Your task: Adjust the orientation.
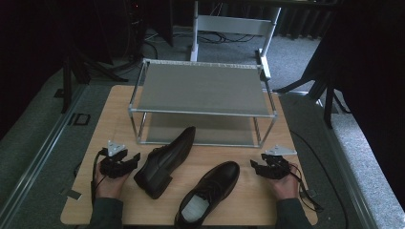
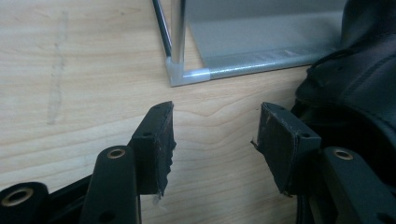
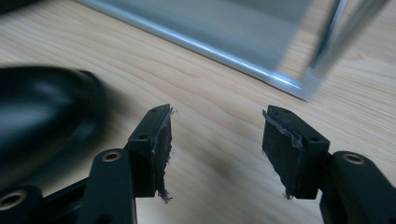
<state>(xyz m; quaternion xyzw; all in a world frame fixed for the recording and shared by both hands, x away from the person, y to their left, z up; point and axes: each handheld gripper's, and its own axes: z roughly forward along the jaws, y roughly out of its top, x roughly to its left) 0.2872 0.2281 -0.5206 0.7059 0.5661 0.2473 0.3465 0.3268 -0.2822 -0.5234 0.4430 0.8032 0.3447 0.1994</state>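
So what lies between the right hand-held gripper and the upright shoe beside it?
Bare wooden table in the high view: the open right hand-held gripper sits apart from the upright shoe, nothing between them.

My right gripper view blurs the black shoe [image 3: 42,112] at left; the high view's bottom edge cuts its heel [image 1: 184,222] and my sleeves [image 1: 106,212].

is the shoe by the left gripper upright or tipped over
Tipped over: the left shoe lies on its side on the table, sole edge and heel facing sideways.
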